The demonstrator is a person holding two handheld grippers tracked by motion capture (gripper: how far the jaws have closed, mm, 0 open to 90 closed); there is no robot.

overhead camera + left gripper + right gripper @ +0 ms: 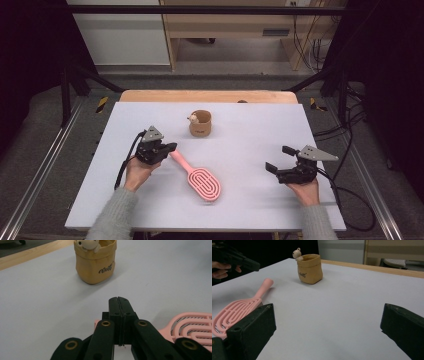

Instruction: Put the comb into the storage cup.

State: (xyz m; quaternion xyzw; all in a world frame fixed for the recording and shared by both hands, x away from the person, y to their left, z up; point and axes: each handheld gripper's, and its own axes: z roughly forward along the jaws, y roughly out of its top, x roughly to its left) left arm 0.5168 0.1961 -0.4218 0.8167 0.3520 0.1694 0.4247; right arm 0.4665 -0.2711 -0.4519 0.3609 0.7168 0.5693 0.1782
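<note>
Dark curtains and a pale cabinet stand behind a grey table [250, 210] edged by a wooden strip at its far side. On it, largest to smallest: a pink brush [197, 176], a tan pouch [200, 123] with a small figure peeking over its rim, and the two grippers.

Lying flat at the table's middle, left of centre, the brush runs its long axis diagonally, the slotted head toward the person and to the right, the handle end pointing far-left. That handle end lies just beside the left gripper [167, 148], right at its tip, so this hand is much the nearer; the right gripper [278, 159] sits well apart across bare table. Any pick-up, I judge, turns on that handle, which leads away from the left tip toward the near right.

The left gripper's jaws are pressed together with nothing between them: in the left gripper view [118, 300] the pads meet face to face above the table, the brush's handle end peeping out beneath them and its head [193, 326] off to the lower right. The right gripper stands wide open and empty.

The right gripper view [327, 322] gives what the overhead cannot: the left gripper's tip hangs above the handle [265, 286], not touching it.
</note>
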